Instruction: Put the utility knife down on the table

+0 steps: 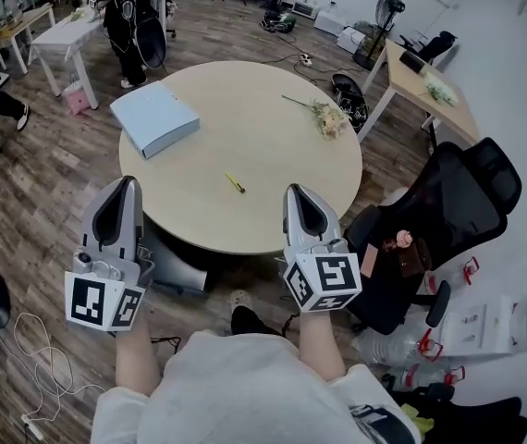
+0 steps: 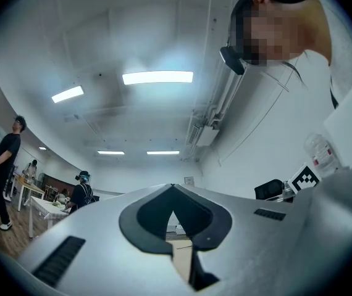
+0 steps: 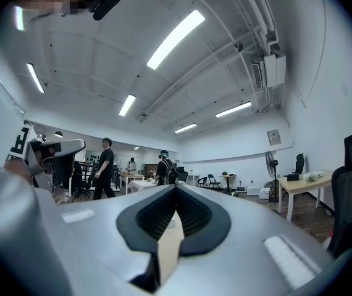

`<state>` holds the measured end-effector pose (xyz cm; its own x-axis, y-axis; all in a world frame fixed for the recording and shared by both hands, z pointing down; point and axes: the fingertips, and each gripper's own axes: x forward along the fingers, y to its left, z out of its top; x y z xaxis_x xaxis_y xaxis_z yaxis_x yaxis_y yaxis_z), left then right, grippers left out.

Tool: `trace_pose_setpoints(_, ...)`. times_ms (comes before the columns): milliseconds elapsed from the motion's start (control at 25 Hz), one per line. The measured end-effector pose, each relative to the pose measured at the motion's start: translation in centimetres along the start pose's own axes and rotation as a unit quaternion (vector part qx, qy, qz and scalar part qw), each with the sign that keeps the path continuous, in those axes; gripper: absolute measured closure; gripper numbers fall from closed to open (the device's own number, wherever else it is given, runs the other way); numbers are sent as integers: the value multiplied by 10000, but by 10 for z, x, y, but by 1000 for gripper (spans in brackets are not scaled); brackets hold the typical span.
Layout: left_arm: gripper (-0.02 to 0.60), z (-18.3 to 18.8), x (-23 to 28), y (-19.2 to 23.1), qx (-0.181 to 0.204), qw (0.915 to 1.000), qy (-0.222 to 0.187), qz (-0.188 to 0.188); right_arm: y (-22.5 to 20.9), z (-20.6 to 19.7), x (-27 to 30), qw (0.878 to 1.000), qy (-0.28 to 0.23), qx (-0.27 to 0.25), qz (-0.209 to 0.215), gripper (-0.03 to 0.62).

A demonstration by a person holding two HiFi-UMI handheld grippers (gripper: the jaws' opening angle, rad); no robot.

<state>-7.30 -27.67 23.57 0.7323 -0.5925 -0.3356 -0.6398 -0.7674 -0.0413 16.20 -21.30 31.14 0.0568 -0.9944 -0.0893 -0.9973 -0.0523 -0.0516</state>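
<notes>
Tools are hovering closed and empty near the tabletop edge: the left tool at lower left, the utility knife lying free above centre, the right tool beside it. A careless sweep risks knocking the knife off. Only the head view is showing it; both gripper views are showing ceiling.

Small yellow utility knife, lying flat and angled, on round table

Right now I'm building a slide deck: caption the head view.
Left gripper and right gripper, both shut and empty, at the round table; the yellow utility knife lies on it.
</notes>
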Motion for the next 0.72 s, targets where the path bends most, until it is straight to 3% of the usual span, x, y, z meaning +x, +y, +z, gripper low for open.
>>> trace_pose_setpoints(720,575,11,-26,-12,-42,9999,-55,-144,19,25,-44,9990,-368,-212,-141,583)
